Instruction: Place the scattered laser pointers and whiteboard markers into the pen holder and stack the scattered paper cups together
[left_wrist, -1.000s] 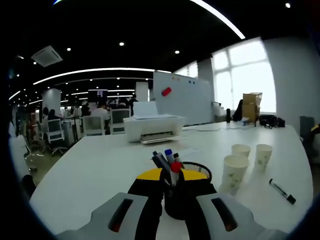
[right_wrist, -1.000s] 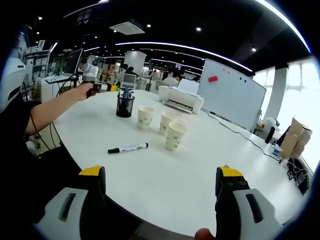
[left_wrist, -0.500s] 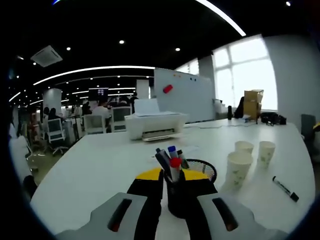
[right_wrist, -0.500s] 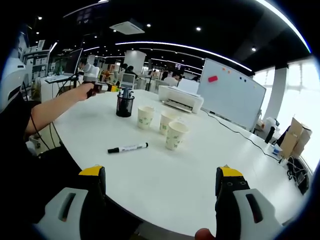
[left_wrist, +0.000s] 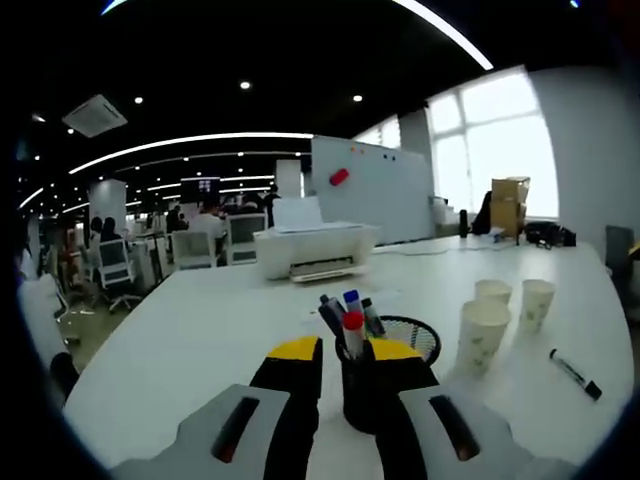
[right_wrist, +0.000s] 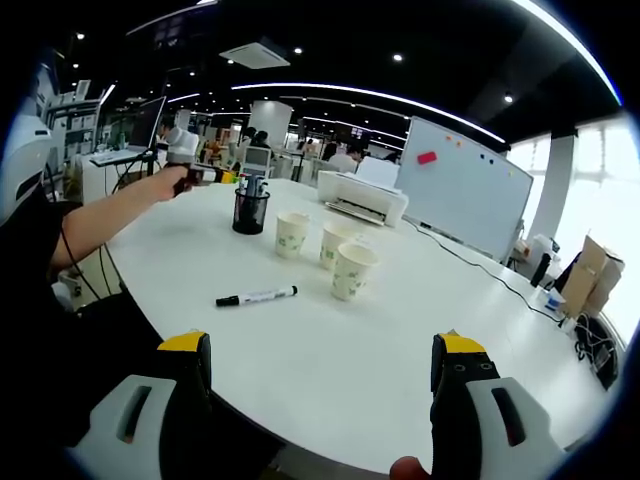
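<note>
A black mesh pen holder (left_wrist: 400, 338) stands on the white table (left_wrist: 190, 340), just ahead of my left gripper (left_wrist: 345, 352). It holds several markers with red and blue caps (left_wrist: 352, 320). The left jaws are open by a narrow gap with nothing in them. To the right stand three separate paper cups (left_wrist: 480, 335), and a black marker (left_wrist: 575, 373) lies flat beyond them. In the right gripper view the holder (right_wrist: 250, 210), the cups (right_wrist: 335, 243) and the marker (right_wrist: 257, 296) sit well ahead of my right gripper (right_wrist: 320, 350), which is wide open and holds nothing. The left gripper (right_wrist: 185, 160) hovers left of the holder.
A white printer (left_wrist: 312, 250) sits at the back of the table, with a whiteboard (left_wrist: 385, 195) behind it. The person's arm (right_wrist: 110, 215) reaches over the table's left edge. Office chairs (left_wrist: 110, 270) and people are beyond the table. A cable (right_wrist: 480, 265) runs along the far side.
The left gripper view has shifted a little, so the pen holder now sits slightly further right in it. The right gripper view is unchanged.
</note>
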